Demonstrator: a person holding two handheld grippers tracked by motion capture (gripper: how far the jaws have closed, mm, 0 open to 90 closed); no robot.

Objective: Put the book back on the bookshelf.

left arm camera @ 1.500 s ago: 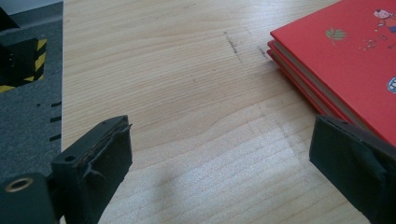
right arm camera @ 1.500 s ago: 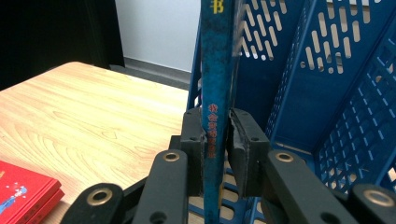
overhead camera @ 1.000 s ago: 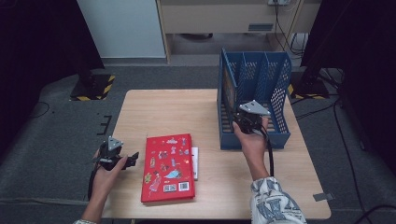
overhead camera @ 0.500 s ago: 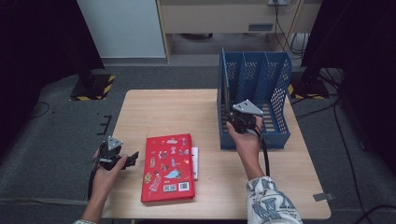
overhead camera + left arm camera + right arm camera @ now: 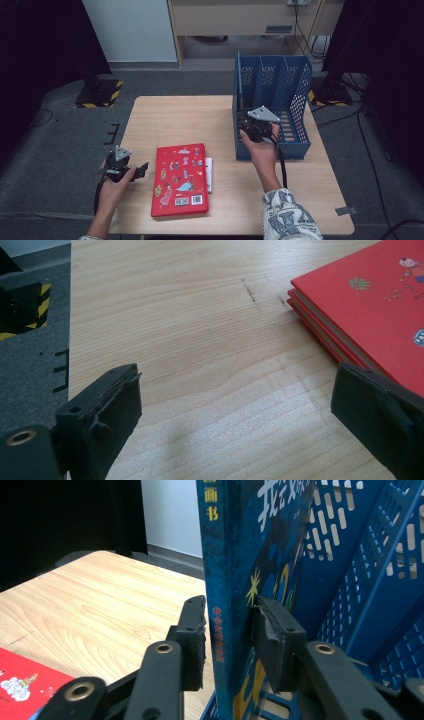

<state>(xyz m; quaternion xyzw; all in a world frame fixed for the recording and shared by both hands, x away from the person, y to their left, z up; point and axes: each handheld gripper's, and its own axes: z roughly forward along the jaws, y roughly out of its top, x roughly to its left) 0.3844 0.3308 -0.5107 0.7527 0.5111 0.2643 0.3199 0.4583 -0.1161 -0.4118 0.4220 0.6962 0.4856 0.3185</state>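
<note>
A dark blue book (image 5: 239, 100) (image 5: 227, 555) stands upright in the left compartment of the blue file rack (image 5: 295, 95) (image 5: 360, 580). My right gripper (image 5: 246, 121) (image 5: 229, 640) straddles the book's spine low down. Its jaws have just been opening, and the pads stand close on either side without pressing. A red picture book (image 5: 180, 180) (image 5: 370, 305) lies flat on the wooden table (image 5: 165, 120), on top of other books. My left gripper (image 5: 141, 169) (image 5: 235, 410) rests just left of the red book, open wide with only bare table between its jaws.
A white edge (image 5: 209, 172) sticks out from under the red book on its right. The rack's middle and right compartments hold nothing. Dark grey carpet (image 5: 60, 150) surrounds the table, and a black-and-yellow striped base (image 5: 100, 92) stands at the far left.
The right hand has shifted a little to the left along the rack's front, by the upright blue book. The left hand and the red book have stayed put.
</note>
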